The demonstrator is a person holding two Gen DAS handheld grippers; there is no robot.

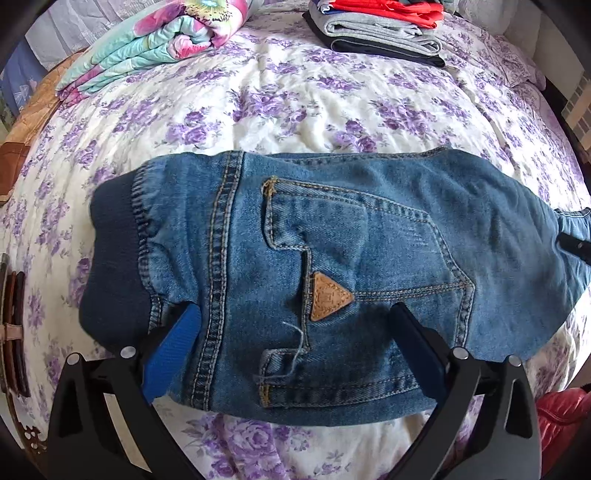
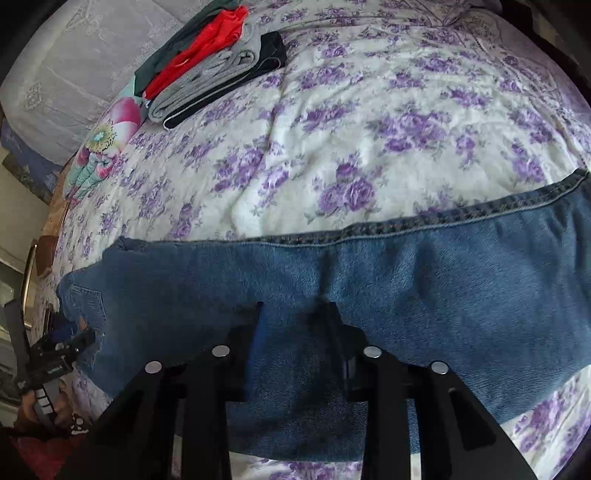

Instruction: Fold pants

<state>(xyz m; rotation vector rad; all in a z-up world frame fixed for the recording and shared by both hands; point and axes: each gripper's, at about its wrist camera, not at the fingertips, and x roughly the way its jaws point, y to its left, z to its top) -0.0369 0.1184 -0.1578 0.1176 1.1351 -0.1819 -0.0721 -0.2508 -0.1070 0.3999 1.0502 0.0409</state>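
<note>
1. Left wrist view: my left gripper (image 1: 295, 321) hangs over the jeans (image 1: 332, 258), jaws spread wide and straddling the seat panel. The blue pad (image 1: 173, 350) and the black finger (image 1: 417, 339) rest at the denim's near part; nothing is pinched between them.
2. The jeans lie flat across the floral bedspread (image 1: 295, 110), dark ribbed waistband (image 1: 110, 266) to the left, back pocket with a tan triangular patch (image 1: 330, 297) facing up.
3. At the far edge: a folded floral quilt (image 1: 147, 44) on the left, a stack of folded clothes (image 1: 384, 33) on the right.
4. Right wrist view: my right gripper (image 2: 295, 321) is over a plain stretch of the jeans (image 2: 406, 280), jaws partly parted. Denim shows in the gap; I cannot tell if the pads touch it.
5. The left gripper (image 2: 48, 358) shows at the left edge, beside the denim's end.
</note>
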